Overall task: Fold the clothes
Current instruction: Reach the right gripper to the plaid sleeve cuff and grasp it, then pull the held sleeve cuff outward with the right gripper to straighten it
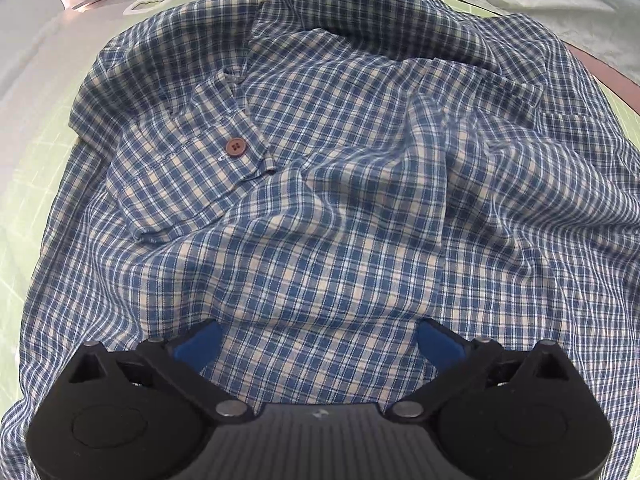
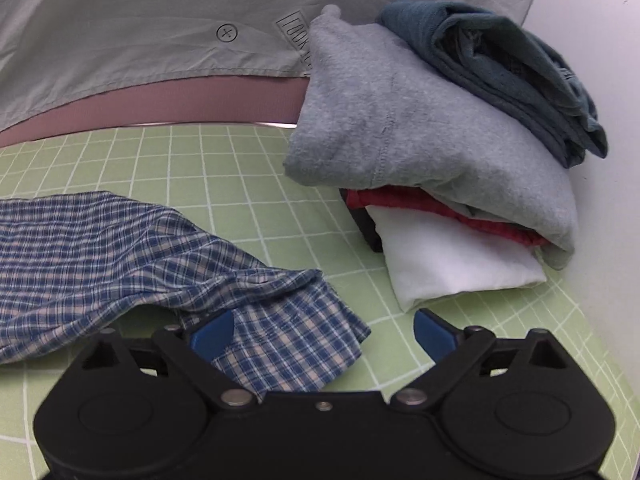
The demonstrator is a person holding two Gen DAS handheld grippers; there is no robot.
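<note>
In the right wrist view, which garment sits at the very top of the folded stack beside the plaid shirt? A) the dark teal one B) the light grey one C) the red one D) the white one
A: the dark teal garment lies on top of the light grey garment, with the red garment and white garment beneath, all on the green mat right of the plaid shirt.
</note>
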